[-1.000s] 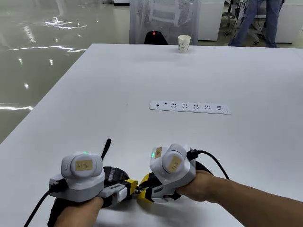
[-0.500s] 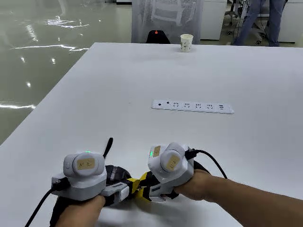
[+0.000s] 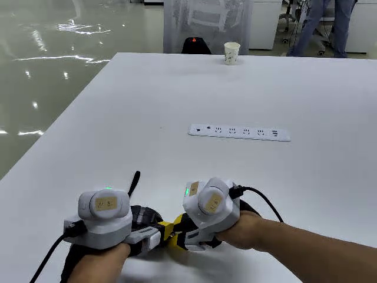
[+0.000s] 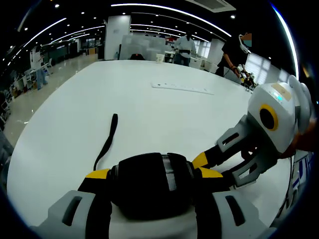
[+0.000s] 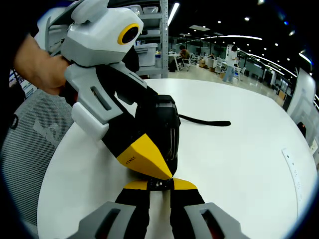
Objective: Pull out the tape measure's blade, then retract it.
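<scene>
Right gripper (image 5: 160,186): jaws nearly together, pinching the blade tip (image 5: 160,182) at the case mouth.
Left gripper (image 4: 152,175): jaws clamped across the tape measure (image 4: 149,194).
Location: near edge of the tabletop (image 3: 177,94).
Pull axis: left-right along that edge; judged move is a rightward draw, away from the case.

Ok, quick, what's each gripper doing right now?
Left gripper: closed on the tape measure.
Right gripper: closed on the blade tip.
</scene>
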`<state>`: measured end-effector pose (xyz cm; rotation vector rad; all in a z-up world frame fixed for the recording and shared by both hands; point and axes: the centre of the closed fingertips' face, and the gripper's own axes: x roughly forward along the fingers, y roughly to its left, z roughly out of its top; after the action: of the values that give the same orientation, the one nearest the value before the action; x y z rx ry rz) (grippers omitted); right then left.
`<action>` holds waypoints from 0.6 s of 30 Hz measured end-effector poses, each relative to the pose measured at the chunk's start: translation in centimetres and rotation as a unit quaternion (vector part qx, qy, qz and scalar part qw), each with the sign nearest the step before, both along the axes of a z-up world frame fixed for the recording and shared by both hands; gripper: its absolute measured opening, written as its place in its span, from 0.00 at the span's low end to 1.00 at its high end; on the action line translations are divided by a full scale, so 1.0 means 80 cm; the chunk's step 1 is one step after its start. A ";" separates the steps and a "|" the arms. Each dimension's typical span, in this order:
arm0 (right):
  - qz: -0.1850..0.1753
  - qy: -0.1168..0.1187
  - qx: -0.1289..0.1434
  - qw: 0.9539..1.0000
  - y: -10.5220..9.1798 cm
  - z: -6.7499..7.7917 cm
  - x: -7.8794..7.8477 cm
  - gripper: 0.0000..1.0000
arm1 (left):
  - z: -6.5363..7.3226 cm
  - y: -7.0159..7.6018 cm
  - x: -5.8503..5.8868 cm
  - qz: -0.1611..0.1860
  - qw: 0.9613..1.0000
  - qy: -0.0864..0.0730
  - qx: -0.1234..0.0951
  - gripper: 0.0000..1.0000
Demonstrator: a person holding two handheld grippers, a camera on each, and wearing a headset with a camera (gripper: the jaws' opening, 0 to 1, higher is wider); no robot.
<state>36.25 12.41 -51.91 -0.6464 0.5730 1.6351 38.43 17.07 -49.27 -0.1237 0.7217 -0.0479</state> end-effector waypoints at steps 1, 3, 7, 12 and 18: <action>0.001 -0.001 0.000 1.000 0.000 0.000 0.000 0.12 | 0.000 0.000 0.000 0.000 1.000 0.000 0.000 0.64; 0.002 -0.002 -0.001 1.000 0.000 0.000 0.000 0.12 | 0.000 0.000 0.000 0.000 1.000 0.001 0.000 0.64; 0.006 -0.005 -0.005 1.000 0.001 -0.001 0.000 0.12 | 0.000 0.000 0.000 0.001 1.000 0.003 0.000 0.64; 0.007 -0.007 -0.008 1.000 0.001 -0.001 0.000 0.12 | 0.000 0.000 -0.001 0.002 1.000 0.004 -0.001 0.64; 0.007 -0.009 -0.011 1.000 0.001 -0.001 0.000 0.12 | -0.001 0.000 -0.001 0.003 1.000 0.006 -0.003 0.65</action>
<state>36.22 12.48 -52.01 -0.6818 0.5747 1.6372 38.32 17.05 -49.32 -0.1310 0.7334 -0.0436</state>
